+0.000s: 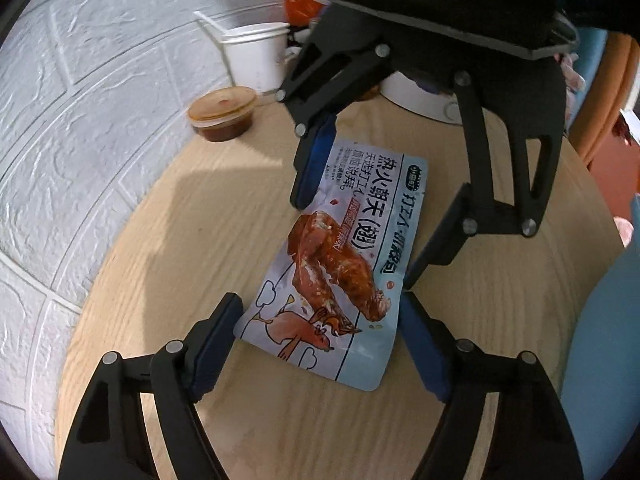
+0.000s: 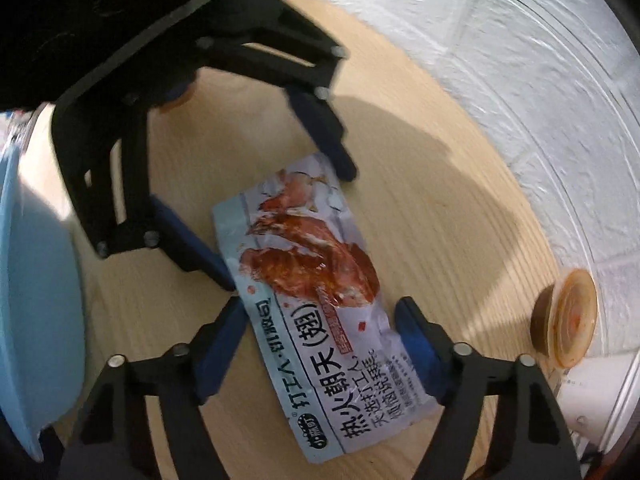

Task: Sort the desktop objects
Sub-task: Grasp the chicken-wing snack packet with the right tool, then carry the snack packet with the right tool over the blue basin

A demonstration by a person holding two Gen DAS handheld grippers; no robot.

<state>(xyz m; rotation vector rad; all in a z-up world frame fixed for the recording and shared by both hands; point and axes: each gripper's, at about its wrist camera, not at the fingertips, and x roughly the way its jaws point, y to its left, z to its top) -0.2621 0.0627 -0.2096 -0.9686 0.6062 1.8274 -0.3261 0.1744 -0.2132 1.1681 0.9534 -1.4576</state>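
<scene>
The right tongs (image 1: pixel 352 232) hide part of a white container (image 1: pixel 416 100) and most of an orange item (image 1: pixel 300 6) at the rear. The blue basin (image 2: pixel 36 280) runs off the frame edge. Small print on the packet (image 2: pixel 316 312) is unreadable. Whether either tongs' pads press the packet cannot be told.

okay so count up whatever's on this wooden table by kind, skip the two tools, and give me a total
Snack packets: 1, the chicken-wing packet lying flat between both tools.
Lidded sauce cups: 1, the sauce cup by the white wall.
White paper cups: 2, the stacked cups behind it.
White round containers: 1, the white container, mostly hidden.
Total: 5. A blue object at the table's edge is too cut off to classify.
</scene>
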